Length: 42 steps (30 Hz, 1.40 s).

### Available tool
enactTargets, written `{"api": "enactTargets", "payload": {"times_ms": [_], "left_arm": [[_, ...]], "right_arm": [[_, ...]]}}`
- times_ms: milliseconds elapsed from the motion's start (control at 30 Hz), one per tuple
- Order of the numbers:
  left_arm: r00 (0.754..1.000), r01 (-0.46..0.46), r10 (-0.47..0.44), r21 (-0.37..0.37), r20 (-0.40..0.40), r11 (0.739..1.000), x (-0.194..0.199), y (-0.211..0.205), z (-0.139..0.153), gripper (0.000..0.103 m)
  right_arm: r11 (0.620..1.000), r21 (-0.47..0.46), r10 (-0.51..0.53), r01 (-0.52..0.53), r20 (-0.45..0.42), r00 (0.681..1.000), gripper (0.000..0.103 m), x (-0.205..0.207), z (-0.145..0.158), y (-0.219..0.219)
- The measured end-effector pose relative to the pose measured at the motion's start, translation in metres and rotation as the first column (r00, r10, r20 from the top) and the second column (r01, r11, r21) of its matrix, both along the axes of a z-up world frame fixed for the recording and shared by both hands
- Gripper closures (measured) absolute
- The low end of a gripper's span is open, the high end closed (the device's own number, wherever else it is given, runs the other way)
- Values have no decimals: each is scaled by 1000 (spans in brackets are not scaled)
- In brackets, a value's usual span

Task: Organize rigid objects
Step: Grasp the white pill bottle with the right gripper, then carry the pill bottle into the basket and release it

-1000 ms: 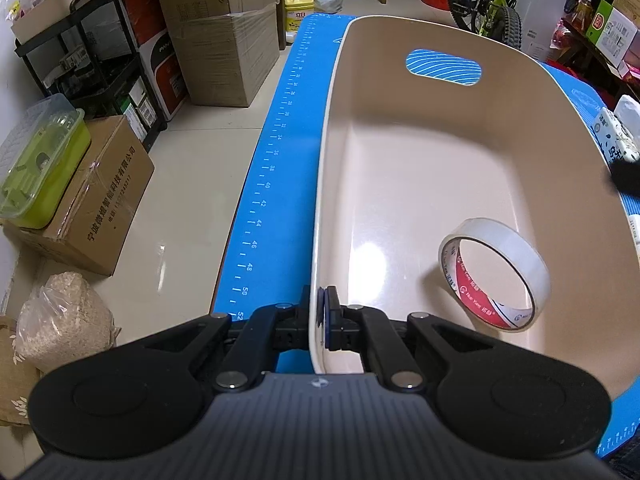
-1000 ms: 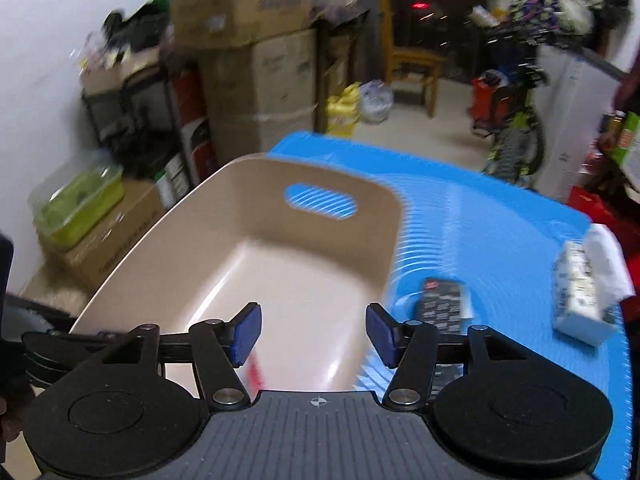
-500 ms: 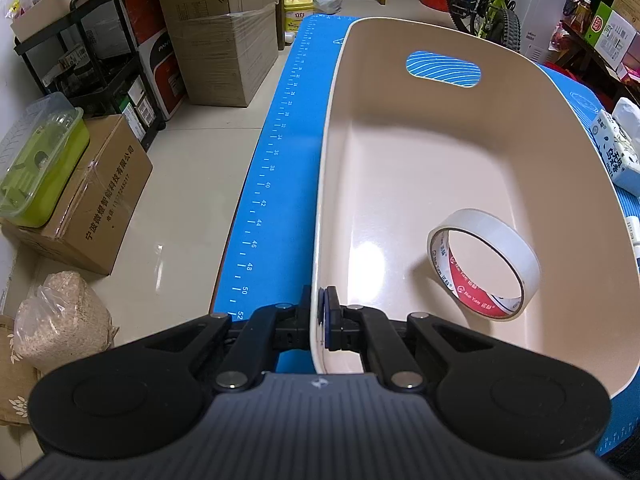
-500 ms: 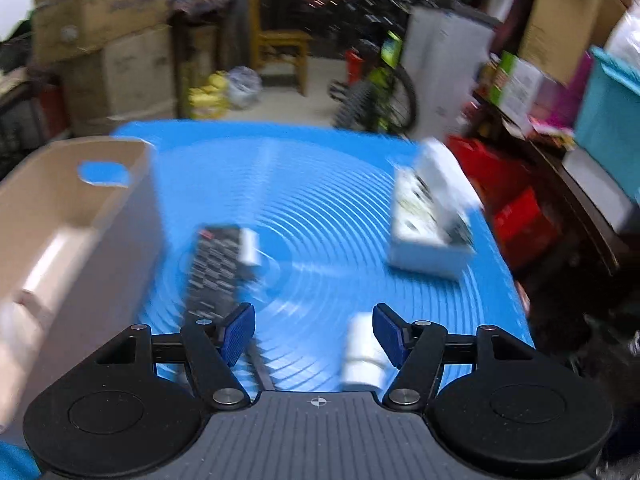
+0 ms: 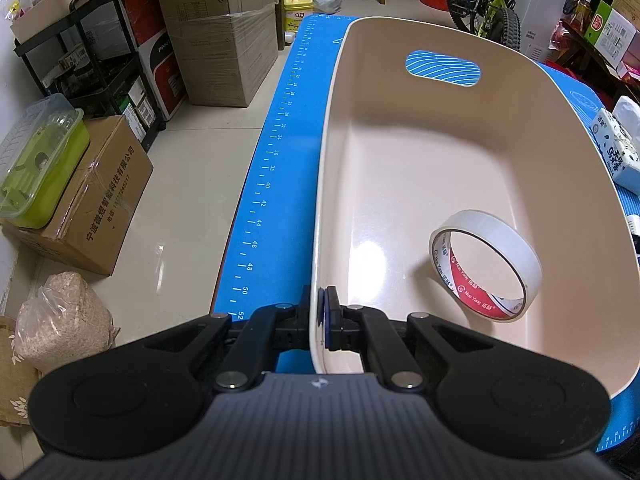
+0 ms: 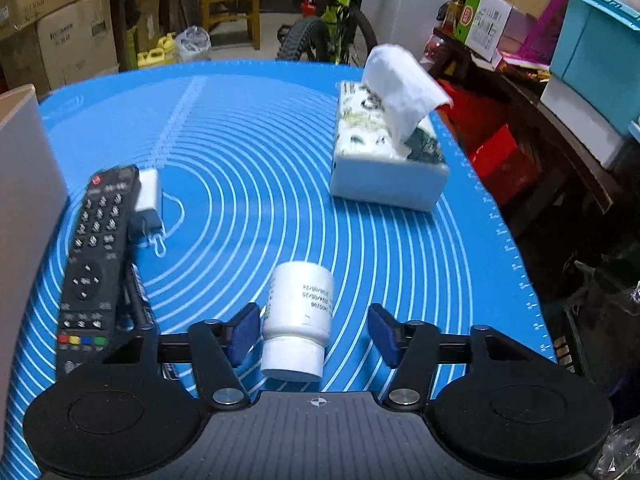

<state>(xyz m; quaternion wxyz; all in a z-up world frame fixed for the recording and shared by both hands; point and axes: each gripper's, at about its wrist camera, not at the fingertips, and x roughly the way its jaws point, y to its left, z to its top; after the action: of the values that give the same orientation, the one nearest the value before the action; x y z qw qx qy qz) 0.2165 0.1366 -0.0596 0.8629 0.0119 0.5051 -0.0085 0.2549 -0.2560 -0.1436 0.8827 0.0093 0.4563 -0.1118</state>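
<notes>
Closest to you, your left gripper [image 5: 320, 318] is clenched on the near rim of the beige tub [image 5: 400, 168], one pad on each side of the thin wall. Inside the tub, near its right wall, a roll of clear tape [image 5: 486, 266] leans on its edge; its red inner core carries white print that seems to read "Nuo Yang", with further characters too small to read. Along the left of the tub the blue mat [image 5: 276, 168] has a white ruler scale, with numbers from 52 near you going down to about 20 farther away. Your right gripper [image 6: 316, 334] has just been closing, but its jaws are not yet pressing: the white bottle [image 6: 298, 320] lies on its side between them, cap toward you, the left pad almost at its side and the right pad clearly apart. The small black digits on the bottle are upside down and look like dates and a lot number, which I cannot read surely. To the left lies a black remote control [image 6: 94, 268] with coloured buttons at its near end, and a white charger plug [image 6: 148, 200] touches its far end. Farther away to the right stands a tissue box [image 6: 386, 164] with one tissue [image 6: 402, 84] pulled up.
</notes>
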Motion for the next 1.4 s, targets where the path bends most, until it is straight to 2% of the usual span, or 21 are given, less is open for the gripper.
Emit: {"api": "enactTargets", "payload": {"times_ms": [67,133,333,567,767,900,1133,1400], "left_arm": [[1000,0,0,0,0,1000,0,0,0,97],[1000,0,0,0,-1,1000,0,0,0,97],[1000,0,0,1,0,1000,0,0,0,97],[1000,0,0,1,0,1000,0,0,0,97],[1000,2,-2,2,0,1000,1,0,0,97],[1000,2,-2,3,0,1000,0,0,0,97],[1000,4,-4,6,0,1000,1,0,0,97],[1000,7,-7,8,-1,1000,1,1,1,97]], "right_arm": [[1000,6,6,-6,-15,1000,54,2,-5,1],[1000,13,11,-11,-12,1000,59,2,-5,1],[1000,-5,2,-2,32,999,59,-6,12,4],[999,-15,42,-40,184,982,59,-22,65,27],[988,-24,154,-155,306,939,59,-34,111,71],[969,-21,238,-247,352,905,59,-34,132,107],[918,-32,384,-396,320,866,59,-16,136,166],[852,-32,520,-523,180,835,59,6,107,232]]}}
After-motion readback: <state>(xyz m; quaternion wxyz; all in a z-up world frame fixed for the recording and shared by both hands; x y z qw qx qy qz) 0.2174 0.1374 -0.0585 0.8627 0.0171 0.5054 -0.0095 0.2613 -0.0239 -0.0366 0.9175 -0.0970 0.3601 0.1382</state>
